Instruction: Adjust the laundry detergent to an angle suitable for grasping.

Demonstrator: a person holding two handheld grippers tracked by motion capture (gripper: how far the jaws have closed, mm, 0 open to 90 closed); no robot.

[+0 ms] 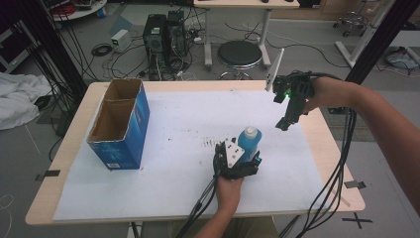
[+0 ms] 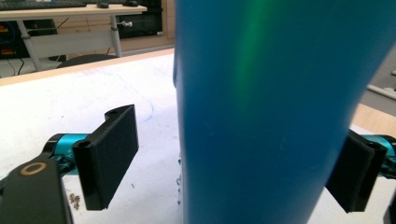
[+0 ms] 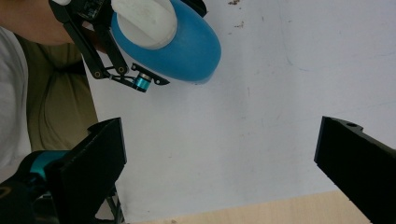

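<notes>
The blue bottle [image 1: 249, 143] stands upright on the white surface [image 1: 178, 148], between the spread jaws of the left hand-held gripper [image 1: 246, 159]; one pad [image 2: 109, 156] is clearly apart from it. The right hand-held gripper [image 1: 285, 124] hovers near, also spread.

Right tongs [image 3: 224, 163] agape above white sheet [image 3: 261, 116]; blue bottle [image 3: 187, 44] beyond.
</notes>
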